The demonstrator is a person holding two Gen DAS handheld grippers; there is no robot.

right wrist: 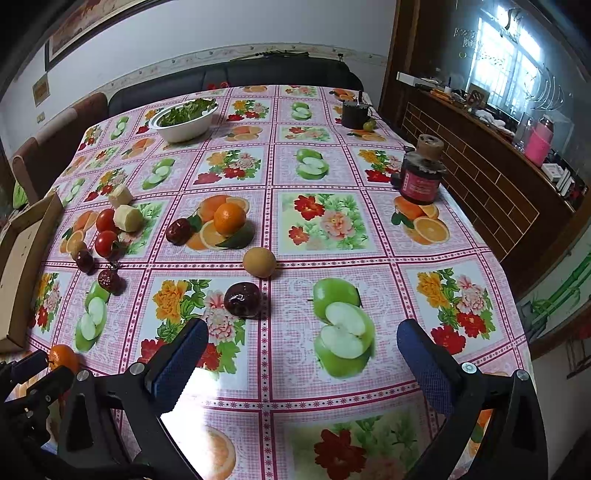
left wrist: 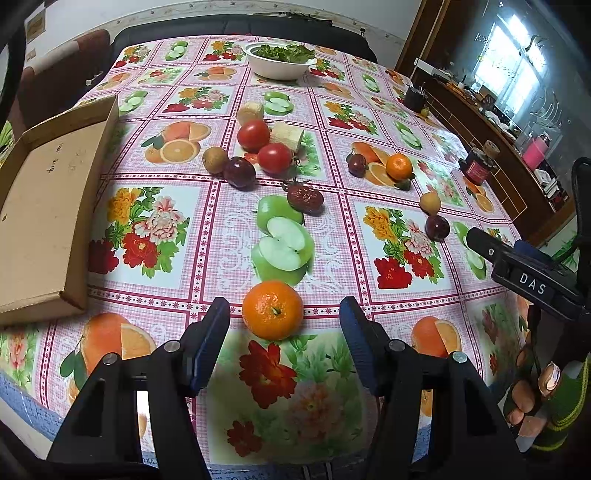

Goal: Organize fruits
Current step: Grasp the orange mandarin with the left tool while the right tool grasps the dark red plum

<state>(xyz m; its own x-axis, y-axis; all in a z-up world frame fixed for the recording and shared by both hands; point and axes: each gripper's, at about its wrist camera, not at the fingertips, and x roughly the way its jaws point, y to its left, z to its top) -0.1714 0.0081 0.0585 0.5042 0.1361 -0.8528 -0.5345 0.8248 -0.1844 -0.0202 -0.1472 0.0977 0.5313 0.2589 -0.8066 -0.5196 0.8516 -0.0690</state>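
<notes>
Two black grippers with blue ridged pads are spread wide, holding nothing: our left gripper (left wrist: 284,317) and right gripper (right wrist: 303,343). At twelve o'clock from the left one, just ahead of its tips, sits a dimpled round orange tangerine (left wrist: 272,309) on the glossy fruit-print tablecloth (left wrist: 388,110). At nine o'clock, a flat brown cardboard box (left wrist: 40,206) is cut off by the frame.

Home dining room, oilcloth-covered table (right wrist: 332,236), sofa (right wrist: 236,79)

White walls (right wrist: 258,26), a dark sofa (right wrist: 258,79), a bright window (right wrist: 506,62) beyond a wooden counter (right wrist: 491,155).
</notes>
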